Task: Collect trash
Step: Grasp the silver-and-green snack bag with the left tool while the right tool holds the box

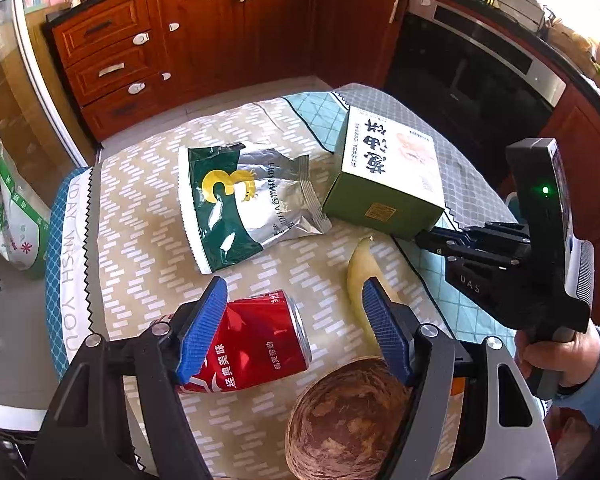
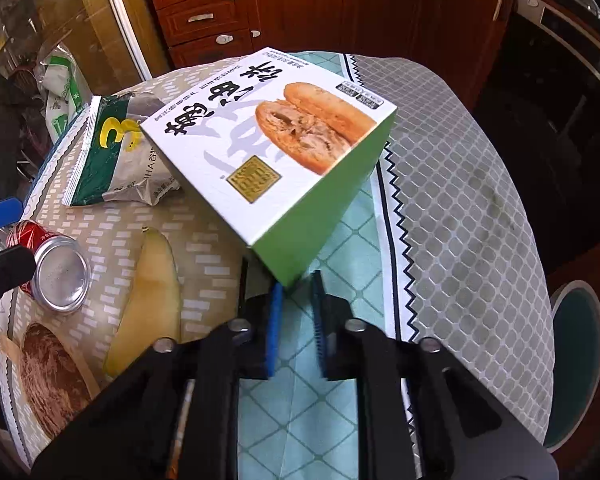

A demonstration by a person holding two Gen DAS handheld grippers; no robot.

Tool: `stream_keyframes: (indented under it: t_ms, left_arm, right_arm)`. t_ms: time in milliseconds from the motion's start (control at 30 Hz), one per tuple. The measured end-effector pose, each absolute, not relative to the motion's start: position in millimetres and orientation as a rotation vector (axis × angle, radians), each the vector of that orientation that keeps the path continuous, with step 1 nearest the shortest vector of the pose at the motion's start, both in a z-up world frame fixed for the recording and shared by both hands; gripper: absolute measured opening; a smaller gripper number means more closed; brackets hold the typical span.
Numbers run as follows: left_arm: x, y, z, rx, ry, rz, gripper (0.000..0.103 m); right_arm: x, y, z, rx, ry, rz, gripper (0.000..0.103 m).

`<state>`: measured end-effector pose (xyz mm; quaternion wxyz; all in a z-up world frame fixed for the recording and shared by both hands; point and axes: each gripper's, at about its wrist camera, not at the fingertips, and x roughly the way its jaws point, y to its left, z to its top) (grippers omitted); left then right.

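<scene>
From the left wrist view, the left gripper (image 1: 292,316) hangs over the table (image 1: 148,184) with its blue pads spread wide. A crushed red can (image 1: 256,344) lies on its side beside the left pad, and whether the pad touches it cannot be told; nothing is clamped. A pale melon rind (image 1: 358,276) lies just behind the right pad, and a brown coconut shell (image 1: 348,420) sits close under the camera. Further off lie a green-and-silver snack bag (image 1: 244,204) and a green-and-white pastry box (image 1: 384,176), its near end resting against the bag's edge. Only this view shows the right gripper (image 1: 424,237) from the side, held in a hand (image 1: 560,356) in a blue sleeve, its tip at the box's lower corner.

From the right wrist view, the right gripper (image 2: 296,280) has its pads drawn close together, pinching the near green corner of the pastry box (image 2: 272,140), which tilts up off the cloth. This view alone shows the can's (image 2: 56,268) silver end, the box's printed top, and a round green stool (image 2: 576,360) beside the table (image 2: 460,200).
</scene>
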<state>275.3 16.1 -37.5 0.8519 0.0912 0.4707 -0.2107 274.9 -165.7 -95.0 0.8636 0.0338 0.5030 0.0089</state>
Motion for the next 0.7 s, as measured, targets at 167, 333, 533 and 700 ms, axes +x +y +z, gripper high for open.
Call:
stream_keyframes:
  t_ms: [167,333,533,700]
  left_arm:
    - [276,29,-33,0.169,0.984,-0.428,0.071]
    - [283,39,-33,0.151,0.994,-0.39,0.071]
    - [296,36,-36,0.192,1.005,-0.358,0.071]
    - [326,37,-44,0.171,1.033,-0.339,0.072]
  right_arm:
    - [273,-181,-86,0.106,1.011,0.009,0.003]
    - [284,-186,-91,0.107,1.027,0.016,0.003]
    - [291,-187,-88,0.108,1.002,0.022,0.001]
    - [286,-207,-74,0.134,0.988,0.001,0.001]
